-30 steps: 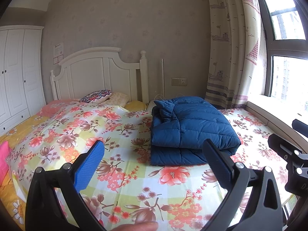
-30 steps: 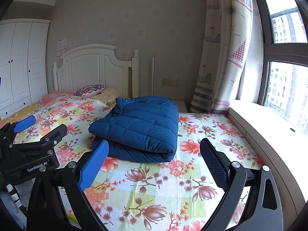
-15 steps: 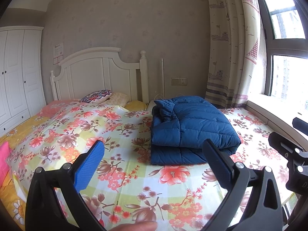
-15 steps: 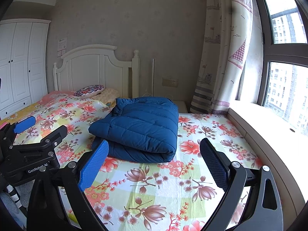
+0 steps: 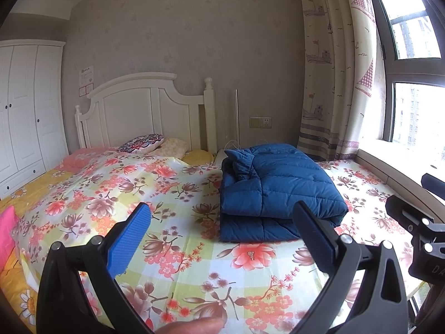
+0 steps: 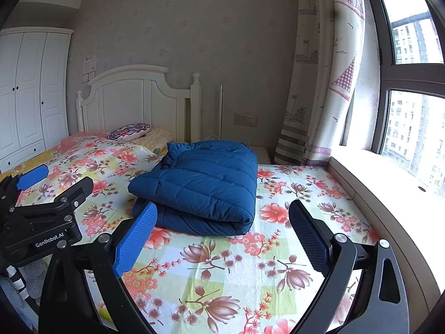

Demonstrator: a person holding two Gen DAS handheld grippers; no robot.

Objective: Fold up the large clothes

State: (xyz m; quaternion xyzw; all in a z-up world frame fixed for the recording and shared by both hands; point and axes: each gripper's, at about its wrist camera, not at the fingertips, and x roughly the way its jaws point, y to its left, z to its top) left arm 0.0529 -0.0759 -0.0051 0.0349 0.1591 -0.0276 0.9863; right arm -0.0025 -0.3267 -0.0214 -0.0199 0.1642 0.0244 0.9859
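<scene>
Both grippers, left (image 5: 221, 232) and right (image 6: 222, 229), hang spread and empty short of the jacket (image 6: 203, 183), which looks fully folded on the bed (image 6: 250, 272)

Beige wall (image 5: 194, 41), white headboard (image 5: 144, 114), white wardrobe (image 5: 25, 105), bright window (image 6: 411, 89).

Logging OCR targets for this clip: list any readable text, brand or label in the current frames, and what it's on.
"GenRobot.AI": white lettering on the black body of the left gripper, seen in the right wrist view.
"DA": partial letters, cut off, on the black body of the right gripper at the edge of the left wrist view.
Paper notice on the wall beside the headboard: printed text, too small to read.
</scene>
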